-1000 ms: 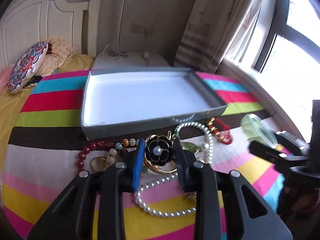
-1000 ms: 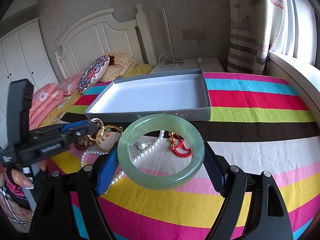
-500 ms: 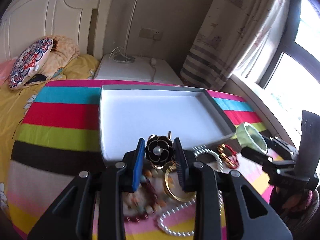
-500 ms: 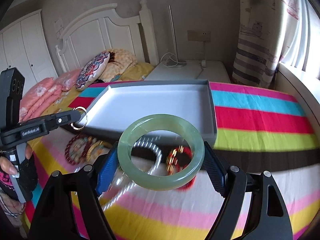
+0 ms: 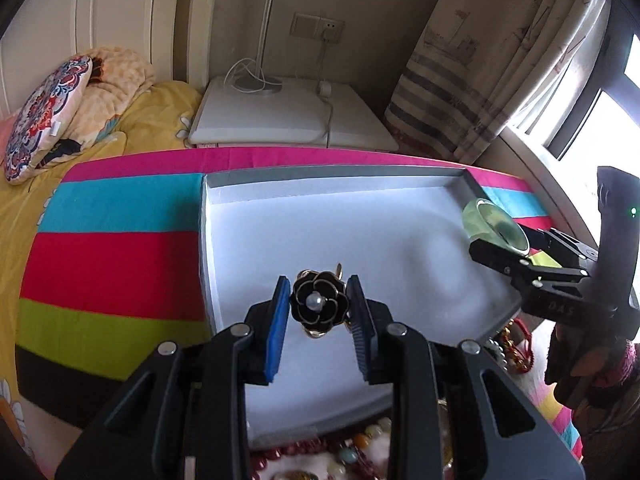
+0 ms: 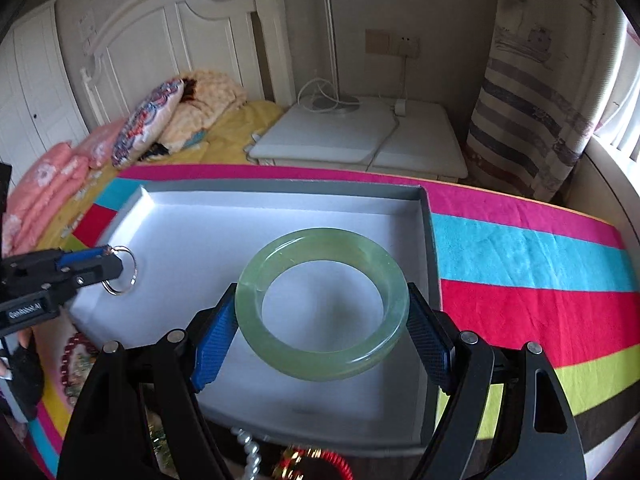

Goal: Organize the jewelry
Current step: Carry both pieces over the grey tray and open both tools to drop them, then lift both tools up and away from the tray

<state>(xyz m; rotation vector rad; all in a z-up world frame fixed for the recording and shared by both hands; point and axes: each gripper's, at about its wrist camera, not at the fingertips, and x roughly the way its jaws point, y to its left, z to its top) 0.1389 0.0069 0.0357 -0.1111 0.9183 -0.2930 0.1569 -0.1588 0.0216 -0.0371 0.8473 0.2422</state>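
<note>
My left gripper (image 5: 319, 310) is shut on a black flower brooch (image 5: 319, 303) with a pearl centre and a gold ring, held over the near left part of the grey tray (image 5: 332, 172). My right gripper (image 6: 322, 322) is shut on a pale green jade bangle (image 6: 322, 304), held above the tray's (image 6: 430, 248) right half. The left gripper also shows in the right wrist view (image 6: 108, 262), with the brooch's ring (image 6: 122, 276) hanging from it. The right gripper and bangle (image 5: 496, 228) show at the right in the left wrist view.
The tray lies on a striped cloth (image 5: 108, 248) on the bed. Loose pearls (image 6: 248, 448), a red bracelet (image 6: 316, 466) and red beads (image 5: 288, 450) lie just before the tray's near edge. A white nightstand (image 6: 360, 136) and pillows (image 5: 44, 116) are beyond.
Both grippers have risen from the jewelry pile and moved forward over the tray, each carrying its piece. The pile has dropped to the bottom edge of both views.
</note>
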